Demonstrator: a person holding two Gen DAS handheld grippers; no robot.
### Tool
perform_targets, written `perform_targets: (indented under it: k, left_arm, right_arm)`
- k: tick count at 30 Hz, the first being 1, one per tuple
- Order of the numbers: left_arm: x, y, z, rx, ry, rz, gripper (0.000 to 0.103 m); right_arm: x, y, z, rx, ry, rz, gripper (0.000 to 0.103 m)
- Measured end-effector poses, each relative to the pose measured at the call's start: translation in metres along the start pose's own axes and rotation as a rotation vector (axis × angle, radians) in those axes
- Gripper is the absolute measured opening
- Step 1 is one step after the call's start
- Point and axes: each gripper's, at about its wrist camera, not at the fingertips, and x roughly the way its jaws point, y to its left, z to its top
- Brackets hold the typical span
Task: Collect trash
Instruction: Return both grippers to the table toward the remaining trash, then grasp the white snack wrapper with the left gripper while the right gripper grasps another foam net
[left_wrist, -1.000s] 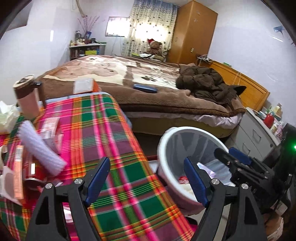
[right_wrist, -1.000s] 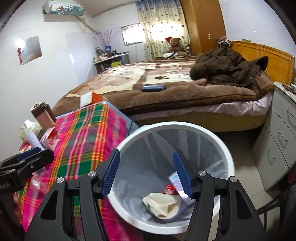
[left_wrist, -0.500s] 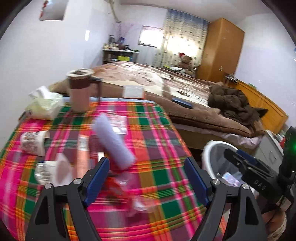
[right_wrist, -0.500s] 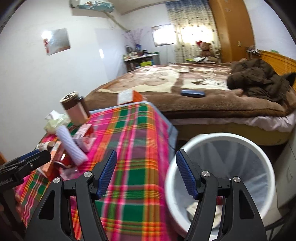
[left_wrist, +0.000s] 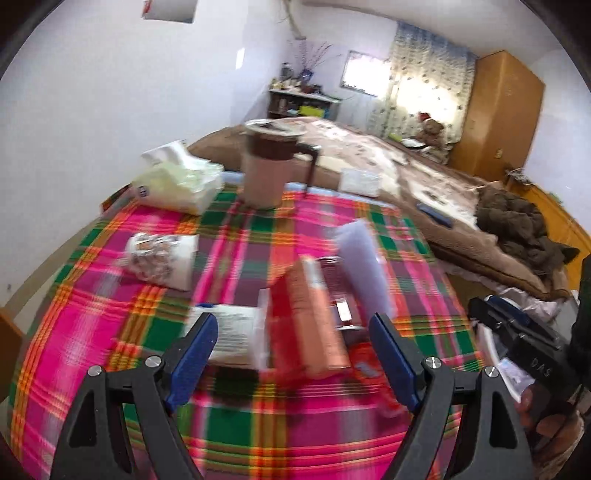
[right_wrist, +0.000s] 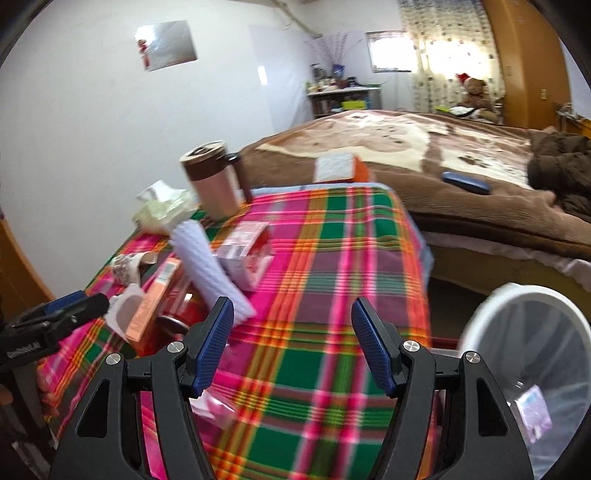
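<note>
A bed under a brown patterned blanket fills the far half of the room, from twelve to three o'clock in the right wrist view. A brown jacket is bunched at its three o'clock edge, and a dark blue flat object lies on the blanket beside it. A wooden wardrobe is seen at one o'clock against the far wall.

Nearer, a table covered by a pink, green and orange plaid cloth occupies the centre of both views. At four o'clock in the right wrist view a white trash bin with a clear liner is placed on the floor just beside the table's corner; a small shiny wrapper is seen inside it.

The trash is gathered on the cloth toward nine o'clock in the right wrist view. A white ribbed foam sleeve lies slanted across a red and white packet. An orange carton lies beside it, over red items too blurred to be identified. A printed crumpled wrapper lies well apart at nine o'clock in the left wrist view. A pale tissue pack and a brown-lidded mug stand at eleven o'clock.

The left gripper is held above the orange carton with its jaws apart, nothing being pressed. The right gripper is held over bare cloth, jaws apart and empty.
</note>
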Motion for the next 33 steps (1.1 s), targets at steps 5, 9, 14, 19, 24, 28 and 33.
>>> perform_targets:
  k: [5,9,14,19,24,28,33]
  left_arm:
    - [0.005,0.022,-0.001,-0.017,0.031,-0.001,0.085]
    - [0.014,0.036,-0.005,-0.048,0.085,-0.063,0.085]
    - [0.019,0.043,-0.006,-0.049,0.092,-0.056,0.09]
    - [0.034,0.049,-0.007,-0.061,0.128,-0.052,0.09]
    - [0.046,0.055,-0.012,-0.089,0.159,-0.065,0.09]
    - [0.05,0.057,-0.013,-0.086,0.159,-0.032,0.088]
    - [0.051,0.059,-0.014,-0.092,0.147,-0.033,0.076]
  right_arm:
    - [0.016,0.022,0.004,-0.065,0.017,0.058,0.068]
    - [0.029,0.034,0.006,-0.099,0.045,0.083,0.068]
    - [0.044,0.037,0.011,-0.106,0.079,0.096,0.068]
    - [0.056,0.037,0.014,-0.074,0.104,0.156,0.068]
    - [0.065,0.043,0.014,-0.088,0.117,0.181,0.068]
    - [0.069,0.044,0.013,-0.08,0.13,0.201,0.066]
    - [0.074,0.044,0.012,-0.074,0.145,0.211,0.047]
